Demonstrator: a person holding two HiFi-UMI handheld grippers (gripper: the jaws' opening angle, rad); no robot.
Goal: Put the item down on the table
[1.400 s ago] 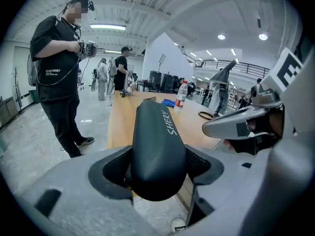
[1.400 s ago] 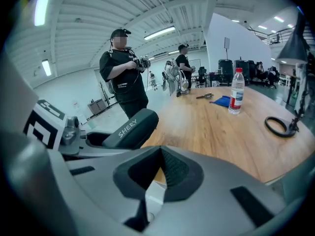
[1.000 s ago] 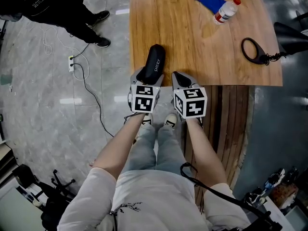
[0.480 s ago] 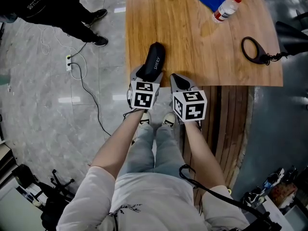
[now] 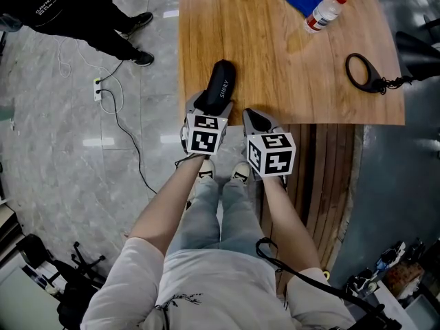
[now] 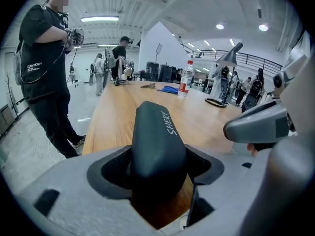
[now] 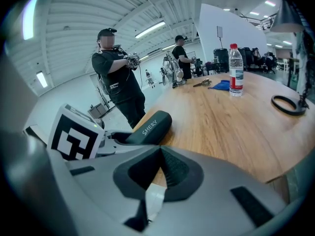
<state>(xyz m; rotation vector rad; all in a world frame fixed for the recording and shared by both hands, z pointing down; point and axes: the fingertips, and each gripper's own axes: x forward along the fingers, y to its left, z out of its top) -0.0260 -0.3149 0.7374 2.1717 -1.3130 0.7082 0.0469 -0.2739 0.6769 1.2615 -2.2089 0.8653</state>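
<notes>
The left hand-held gripper (image 6: 157,168) is clamped on the black case (image 6: 155,136), which juts out over the tabletop's (image 5: 289,67) near left corner. Just beside it at the near edge, the right hand-held gripper (image 7: 160,173) is pinched together on nothing.

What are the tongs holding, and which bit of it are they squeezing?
The left tongs squeeze the near end of a black case; its far end reaches over the table. The right tongs are shut and hold nothing.
</notes>
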